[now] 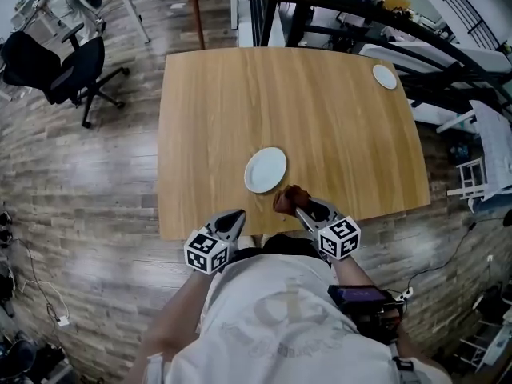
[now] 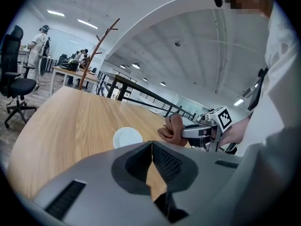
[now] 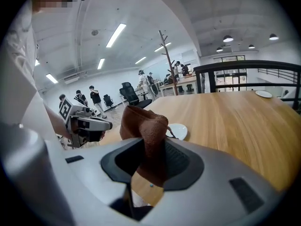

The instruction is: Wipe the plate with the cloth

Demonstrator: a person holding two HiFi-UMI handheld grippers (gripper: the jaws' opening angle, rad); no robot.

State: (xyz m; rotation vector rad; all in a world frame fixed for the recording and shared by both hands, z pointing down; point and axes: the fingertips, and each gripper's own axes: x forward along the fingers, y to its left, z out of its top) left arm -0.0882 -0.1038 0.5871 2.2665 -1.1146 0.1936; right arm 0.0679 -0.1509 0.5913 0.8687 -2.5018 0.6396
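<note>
Now, your right hand-held gripper [image 3: 149, 153] is clamped on a bunched rust-brown terry cloth [image 3: 143, 125] just short of the small round white plate [image 1: 266, 170], which lies flat on the pale wooden bench [image 1: 336, 110] near its front edge; your left hand-held gripper [image 2: 151, 149] sits with jaws pressed together on nothing. Unsteadied, that smooth, glazed-looking plate could skate across the slick wood once the nubbly cloth drags on it.

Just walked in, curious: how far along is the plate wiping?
Done: the right gripper has the cloth clamped. In hand: cloth held beside the plate, apparently not touching it. To do: the wiping itself; the left gripper, shut and empty, sits at the table edge.
</note>
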